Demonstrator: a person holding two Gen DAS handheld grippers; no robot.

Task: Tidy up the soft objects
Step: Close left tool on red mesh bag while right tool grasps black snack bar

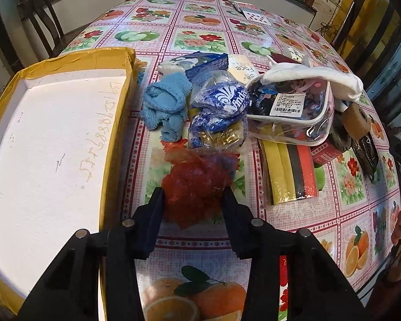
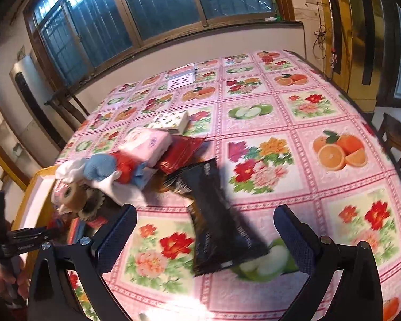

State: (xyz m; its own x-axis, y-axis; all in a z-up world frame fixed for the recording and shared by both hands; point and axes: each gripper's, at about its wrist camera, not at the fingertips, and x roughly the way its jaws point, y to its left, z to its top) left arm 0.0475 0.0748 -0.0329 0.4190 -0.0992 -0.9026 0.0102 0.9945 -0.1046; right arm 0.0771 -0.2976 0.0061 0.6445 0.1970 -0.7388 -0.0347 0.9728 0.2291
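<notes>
Gripping red mesh pouf point(image 1: 197, 187), left gripper point(image 1: 193, 196) low over table; right gripper point(image 2: 204, 227) (spread wide) hovering.

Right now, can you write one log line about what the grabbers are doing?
left gripper: closing around red mesh puff | right gripper: open above black packet | foam tray: nothing inside

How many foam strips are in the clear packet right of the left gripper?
4 visible: two yellow strips on the packet's left, one black strip, one red strip on its right. More may lie underneath.
</notes>
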